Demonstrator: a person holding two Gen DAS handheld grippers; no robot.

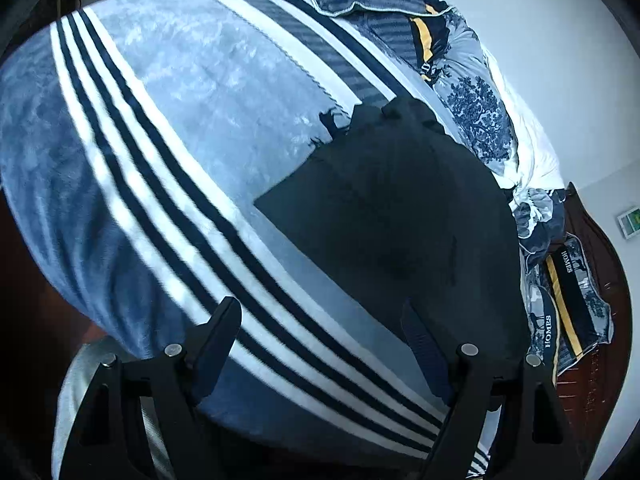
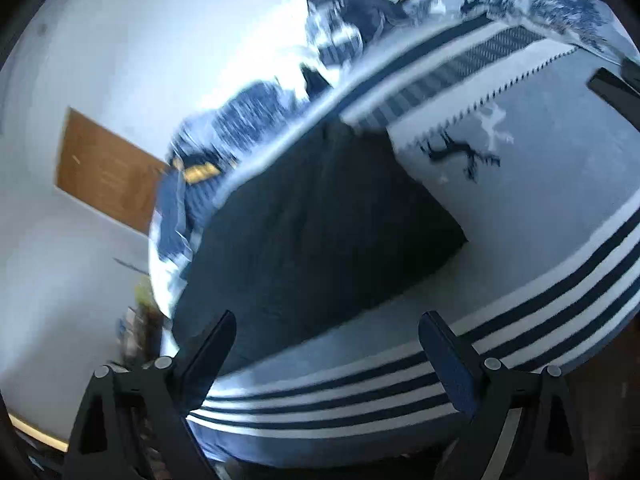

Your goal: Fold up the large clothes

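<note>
Dark garment lies flat on the bed, already a squarish folded slab by the look of it, ahead of and below both grippers; left gripper sees it ahead and to its right, near edge running under its right finger, one corner pointing left around mid frame; right gripper sees the same garment ahead and slightly left, its long axis running diagonally from lower left up to upper right, near edge just beyond the left finger; both grippers have fingers spread wide apart, nothing between them, neither touching the cloth; which is nearer is hard to call, both hover close above the near edge, right maybe a bit more centred on it; right view is motion-blurred so fine folds can't be read; next fold probably means each gripper dropping onto a near corner, left going right-forward, right going left-forward; surface is a plush blue blanket with navy and white stripes and a deer print, soft, so cloth may drag; crumpled printed quilt heaped beyond the garment, pillows marked HOMES at the dark wood headboard, white wall and a brown door behind
</note>
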